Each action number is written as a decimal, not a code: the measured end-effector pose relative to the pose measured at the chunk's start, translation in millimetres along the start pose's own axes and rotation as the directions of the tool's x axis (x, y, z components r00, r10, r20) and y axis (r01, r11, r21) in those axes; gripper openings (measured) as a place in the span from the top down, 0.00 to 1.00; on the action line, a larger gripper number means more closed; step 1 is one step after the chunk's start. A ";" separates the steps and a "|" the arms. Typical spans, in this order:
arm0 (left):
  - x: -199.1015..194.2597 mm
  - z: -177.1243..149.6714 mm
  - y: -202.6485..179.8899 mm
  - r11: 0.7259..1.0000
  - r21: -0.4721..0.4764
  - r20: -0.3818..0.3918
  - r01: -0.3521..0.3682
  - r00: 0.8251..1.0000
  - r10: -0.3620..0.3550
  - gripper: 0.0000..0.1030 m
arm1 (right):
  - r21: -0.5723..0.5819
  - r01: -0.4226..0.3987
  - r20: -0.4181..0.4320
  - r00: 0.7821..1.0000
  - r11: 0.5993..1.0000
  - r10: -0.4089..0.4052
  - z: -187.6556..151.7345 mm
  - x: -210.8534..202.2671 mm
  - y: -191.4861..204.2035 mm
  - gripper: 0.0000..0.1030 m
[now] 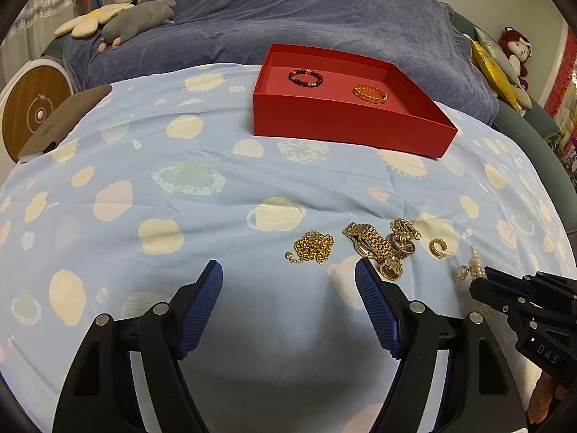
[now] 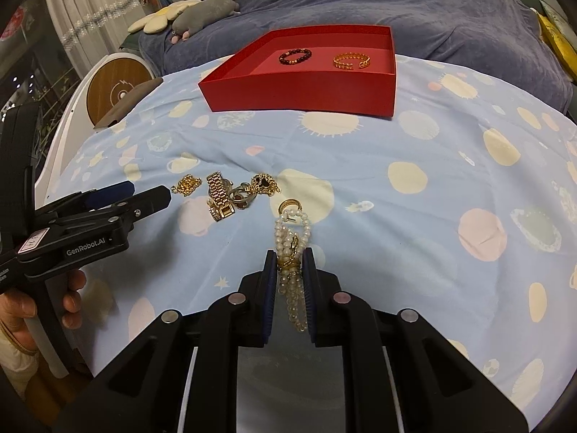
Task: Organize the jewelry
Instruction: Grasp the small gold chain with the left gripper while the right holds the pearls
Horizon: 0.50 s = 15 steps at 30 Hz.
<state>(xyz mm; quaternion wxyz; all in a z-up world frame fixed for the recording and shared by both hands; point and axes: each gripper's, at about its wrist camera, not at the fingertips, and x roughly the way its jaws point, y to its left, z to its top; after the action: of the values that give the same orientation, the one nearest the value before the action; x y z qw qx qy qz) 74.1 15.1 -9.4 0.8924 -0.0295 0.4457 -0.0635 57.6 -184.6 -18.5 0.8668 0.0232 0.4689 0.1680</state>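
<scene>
On the blue patterned sheet (image 2: pixel 414 238) my right gripper (image 2: pixel 289 258) is shut on a white pearl strand (image 2: pixel 293 288) with a gold clasp; its far loop lies on the sheet by a gold hoop earring (image 2: pixel 288 205). To the left lie a gold watch band (image 2: pixel 219 195), a gold chain (image 2: pixel 187 183) and a pendant necklace (image 2: pixel 265 182). My left gripper (image 1: pixel 287 267) stands open, nothing between its fingers, just short of the gold chain (image 1: pixel 313 247). The red box (image 1: pixel 346 133) beyond holds a dark bead bracelet (image 1: pixel 305 77) and a gold bracelet (image 1: pixel 369 93).
A purple blanket (image 1: pixel 288 18) with plush toys (image 1: pixel 140 21) lies behind the box. A round wooden-topped stand (image 1: pixel 34 112) and a flat brown object (image 1: pixel 68 119) sit at the left edge. A hand (image 2: pixel 21 310) holds the left gripper's handle.
</scene>
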 end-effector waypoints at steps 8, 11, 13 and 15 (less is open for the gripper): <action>18.0 6.3 -1.3 1.000 0.025 0.002 -0.013 1.000 0.013 0.42 | 0.028 -0.005 0.007 1.000 1.000 0.005 2.8 -1.6 -2.4 0.87; 27.2 6.9 -3.8 0.999 0.038 -0.001 -0.026 1.000 0.026 0.50 | 0.033 -0.009 0.008 1.000 0.999 0.009 4.2 -2.0 -3.1 0.87; 28.1 7.9 -6.8 0.998 0.058 0.010 -0.032 0.999 0.031 0.57 | 0.035 -0.010 0.009 1.000 0.999 0.010 4.6 -2.2 -3.6 0.87; 28.2 8.6 -9.4 0.998 0.066 0.012 -0.018 1.000 0.017 0.72 | 0.038 -0.010 0.009 1.000 0.999 0.009 4.7 -2.3 -4.3 0.87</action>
<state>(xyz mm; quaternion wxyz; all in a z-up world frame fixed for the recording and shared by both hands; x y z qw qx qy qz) 96.9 1.9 -25.5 0.8961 0.0037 0.4383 -0.0704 61.5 -188.8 -14.9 0.8676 0.0428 0.4679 0.1630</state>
